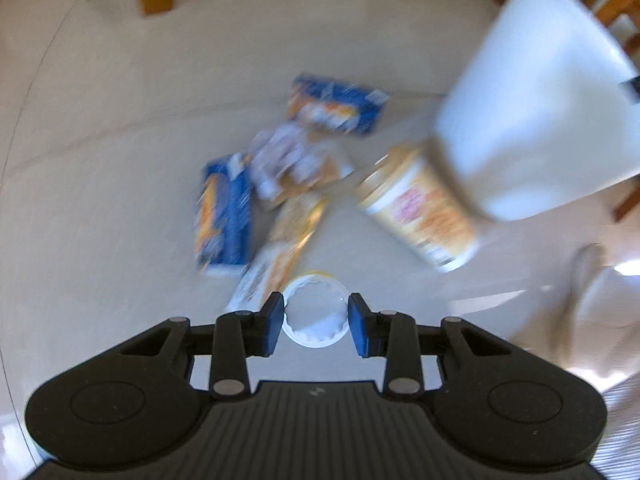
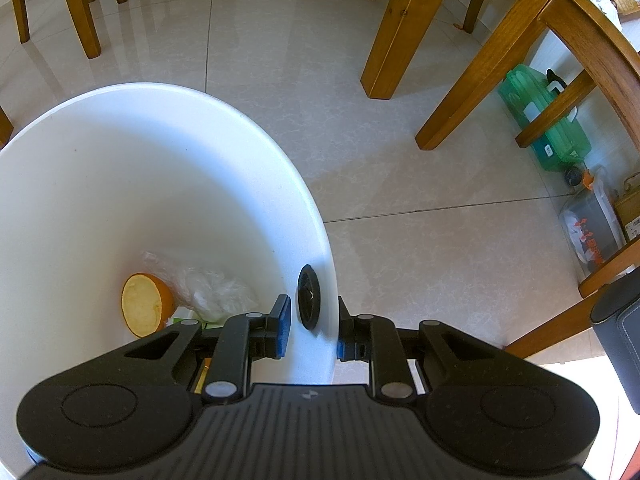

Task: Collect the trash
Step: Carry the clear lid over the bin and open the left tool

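White plastic lid (image 1: 314, 312) is framed between the parted jaws of the left gripper (image 1: 315, 323), not yet clamped; closing on it is judged the next step. The right gripper (image 2: 310, 324) is clamped on the wall of the white bin (image 2: 160, 160), where half an orange (image 2: 146, 305) and crumpled plastic (image 2: 218, 290) are seen.

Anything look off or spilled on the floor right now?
Yes. The instant-noodle cup lies tipped on its side beside scattered wrappers and blue boxes. The white bin is tilted, held by the right gripper.
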